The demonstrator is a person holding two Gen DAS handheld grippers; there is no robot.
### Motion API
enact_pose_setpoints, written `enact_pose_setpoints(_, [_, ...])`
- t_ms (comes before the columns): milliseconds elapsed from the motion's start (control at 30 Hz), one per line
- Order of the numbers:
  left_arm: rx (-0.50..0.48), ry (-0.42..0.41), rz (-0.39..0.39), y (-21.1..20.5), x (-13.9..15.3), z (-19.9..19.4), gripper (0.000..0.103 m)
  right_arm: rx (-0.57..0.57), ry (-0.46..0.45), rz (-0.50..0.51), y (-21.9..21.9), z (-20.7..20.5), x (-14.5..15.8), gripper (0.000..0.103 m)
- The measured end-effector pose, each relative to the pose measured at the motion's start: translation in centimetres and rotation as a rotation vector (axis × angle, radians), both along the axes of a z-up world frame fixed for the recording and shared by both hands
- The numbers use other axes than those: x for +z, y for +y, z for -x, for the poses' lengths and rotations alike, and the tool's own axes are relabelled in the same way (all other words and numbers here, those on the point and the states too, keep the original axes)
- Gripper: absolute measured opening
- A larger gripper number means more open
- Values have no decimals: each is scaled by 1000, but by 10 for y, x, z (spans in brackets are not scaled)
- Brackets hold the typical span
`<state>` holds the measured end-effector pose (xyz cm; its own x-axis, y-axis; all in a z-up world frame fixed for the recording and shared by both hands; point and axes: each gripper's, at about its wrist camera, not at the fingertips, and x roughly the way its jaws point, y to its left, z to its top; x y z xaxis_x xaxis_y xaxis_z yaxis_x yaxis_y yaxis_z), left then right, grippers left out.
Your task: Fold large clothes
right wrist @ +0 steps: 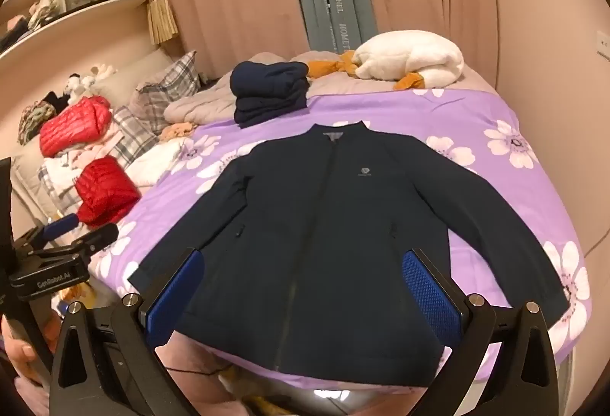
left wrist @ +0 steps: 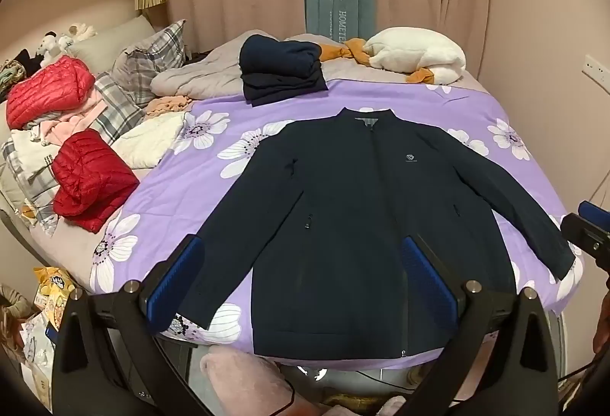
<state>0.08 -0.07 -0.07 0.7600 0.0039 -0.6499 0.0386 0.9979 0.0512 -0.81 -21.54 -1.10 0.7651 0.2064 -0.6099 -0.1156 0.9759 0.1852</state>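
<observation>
A dark navy jacket point(left wrist: 354, 210) point(right wrist: 328, 237) lies flat and face up on the purple flowered bedspread point(left wrist: 213, 187) point(right wrist: 476, 119), sleeves spread, collar away from me. My left gripper point(left wrist: 301, 286) hangs open above the jacket's lower hem, its blue pads point(left wrist: 179, 282) wide apart and holding nothing. My right gripper point(right wrist: 305, 294) is likewise open over the lower hem, nothing between its pads point(right wrist: 431, 290). Each gripper shows at the edge of the other's view, the right gripper point(left wrist: 587, 233) and the left gripper point(right wrist: 57, 256).
A stack of folded navy clothes point(left wrist: 282, 69) point(right wrist: 270, 92) sits behind the collar. Red puffer jackets point(left wrist: 91, 180) point(right wrist: 106, 191), plaid pillows and loose laundry crowd the bed's left side. A white goose plush point(left wrist: 415, 54) lies at the far right. Curtains and a wall close the back.
</observation>
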Motion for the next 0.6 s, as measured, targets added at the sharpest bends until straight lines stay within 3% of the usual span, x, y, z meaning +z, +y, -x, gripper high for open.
enact_pose_setpoints(333, [40,-10,-61,-25,0,-2,103,8,11,-33,2,-2,-5,103])
enact_pose_setpoints(400, [-2,-14,-11,2,-9,-3,103,7,13,-34,4,-6,-7,103])
enact_pose_setpoints(600, [4,-17,-29,-3,-8,-4,103,10,12,-40,5,-6,-8,103])
